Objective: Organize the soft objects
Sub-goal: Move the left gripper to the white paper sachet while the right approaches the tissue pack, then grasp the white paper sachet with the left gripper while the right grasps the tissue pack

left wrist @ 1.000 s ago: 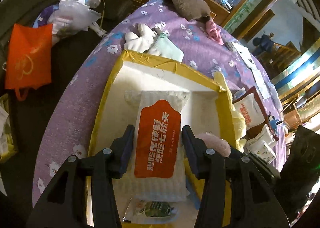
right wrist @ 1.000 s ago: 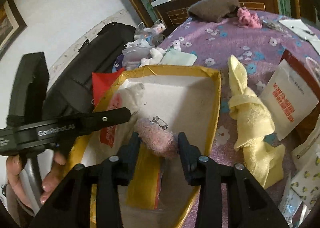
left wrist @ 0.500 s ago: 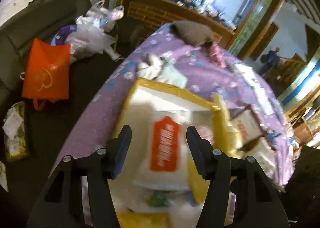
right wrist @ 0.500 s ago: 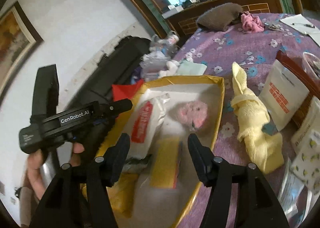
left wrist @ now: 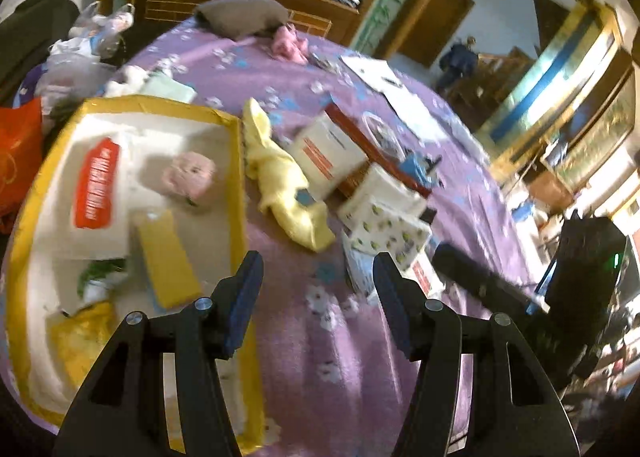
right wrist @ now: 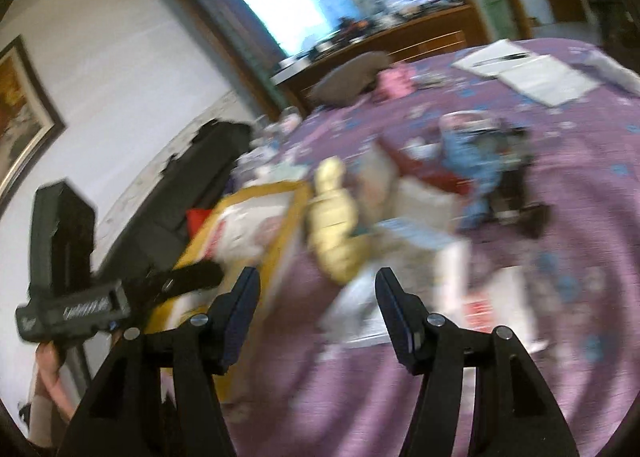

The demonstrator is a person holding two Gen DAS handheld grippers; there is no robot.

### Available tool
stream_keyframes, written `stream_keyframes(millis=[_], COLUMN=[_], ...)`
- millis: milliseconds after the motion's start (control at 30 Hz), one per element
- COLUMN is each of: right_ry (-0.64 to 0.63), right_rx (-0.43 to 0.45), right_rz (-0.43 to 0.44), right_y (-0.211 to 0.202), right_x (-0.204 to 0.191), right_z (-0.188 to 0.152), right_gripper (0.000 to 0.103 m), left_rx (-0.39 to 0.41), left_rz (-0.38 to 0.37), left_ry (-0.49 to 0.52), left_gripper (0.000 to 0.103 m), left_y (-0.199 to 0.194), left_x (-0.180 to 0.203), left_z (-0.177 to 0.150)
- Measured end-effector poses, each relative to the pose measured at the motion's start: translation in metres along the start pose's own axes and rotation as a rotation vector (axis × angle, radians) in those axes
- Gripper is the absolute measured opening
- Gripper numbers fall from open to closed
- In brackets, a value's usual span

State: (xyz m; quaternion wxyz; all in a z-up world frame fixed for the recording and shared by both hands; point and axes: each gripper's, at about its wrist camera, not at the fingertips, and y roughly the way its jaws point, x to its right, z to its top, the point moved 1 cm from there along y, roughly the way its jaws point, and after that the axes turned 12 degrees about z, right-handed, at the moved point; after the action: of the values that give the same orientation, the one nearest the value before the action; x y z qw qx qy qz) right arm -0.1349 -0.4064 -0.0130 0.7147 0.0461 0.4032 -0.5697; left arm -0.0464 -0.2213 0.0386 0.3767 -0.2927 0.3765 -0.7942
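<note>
A yellow-rimmed box (left wrist: 239, 177) sits at the left on the purple flowered cloth (left wrist: 320, 357). In it lie a wipes pack with an orange label (left wrist: 96, 185), a pink fluffy thing (left wrist: 190, 179) and a yellow pack (left wrist: 168, 257). A crumpled yellow towel (left wrist: 280, 177) lies just right of the box. My left gripper (left wrist: 316, 277) hangs open and empty above the cloth, right of the box rim. In the blurred right wrist view, my right gripper (right wrist: 318, 285) is also open and empty, with the yellow towel (right wrist: 334, 225) ahead of it.
White pouches (left wrist: 328, 153) and patterned tissue packs (left wrist: 384, 221) crowd the cloth right of the towel, beside a blue toy (right wrist: 476, 165). A brown cushion (left wrist: 240, 17) and pink cloth (left wrist: 288, 45) lie at the far end. Papers (right wrist: 528, 73) lie far right.
Both grippers opened, leaving the wipes pack and the pink fluffy thing in the box. Both then pulled back and swung right, over the purple cloth.
</note>
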Motion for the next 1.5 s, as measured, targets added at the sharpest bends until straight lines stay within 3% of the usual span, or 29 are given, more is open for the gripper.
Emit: stream_keyframes(millis=[133, 300, 433, 600, 833, 900, 967, 1000, 1167, 1367, 1500], right_ry=[0.043, 0.094, 0.090, 0.083, 0.102, 0.111, 0.113, 0.111, 0.108, 0.068, 0.051], right_rx=[0.014, -0.032, -0.063, -0.043, 0.038, 0.054, 0.052, 0.053, 0.072, 0.094, 0.099], right_rz=[-0.062, -0.068, -0.078, -0.008, 0.047, 0.051, 0.053, 0.052, 0.070, 0.082, 0.092], right_y=[-0.005, 0.020, 0.033, 0.026, 0.007, 0.005, 0.006, 0.006, 0.003, -0.002, -0.002], right_x=[0.026, 0.050, 0.055, 0.058, 0.063, 0.065, 0.065, 0.065, 0.064, 0.057, 0.052], right_z=[0.007, 0.013, 0.011, 0.006, 0.006, 0.007, 0.007, 0.008, 0.009, 0.008, 0.008], right_gripper=[0.060, 0.059, 0.041, 0.024, 0.021, 0.021, 0.021, 0.021, 0.021, 0.021, 0.021], left_rx=[-0.021, -0.059, -0.092, -0.125, -0.189, -0.200, -0.228, -0.231, -0.176, -0.122, -0.056], left_rz=[0.024, 0.040, 0.051, 0.093, 0.109, 0.095, 0.114, 0.113, 0.099, -0.025, -0.059], left_ry=[0.030, 0.068, 0.098, 0.178, 0.213, 0.225, 0.225, 0.211, 0.176, 0.056, 0.000], left_gripper=[0.057, 0.057, 0.057, 0.057, 0.057, 0.051, 0.031, 0.031, 0.028, 0.027, 0.027], left_y=[0.007, 0.016, 0.026, 0.047, 0.087, 0.096, 0.105, 0.107, 0.089, 0.047, 0.012], left_x=[0.013, 0.026, 0.040, 0.061, 0.078, 0.083, 0.084, 0.083, 0.075, 0.044, 0.023], left_z=[-0.007, -0.015, -0.019, -0.018, -0.012, -0.012, -0.015, -0.016, -0.017, -0.019, -0.018])
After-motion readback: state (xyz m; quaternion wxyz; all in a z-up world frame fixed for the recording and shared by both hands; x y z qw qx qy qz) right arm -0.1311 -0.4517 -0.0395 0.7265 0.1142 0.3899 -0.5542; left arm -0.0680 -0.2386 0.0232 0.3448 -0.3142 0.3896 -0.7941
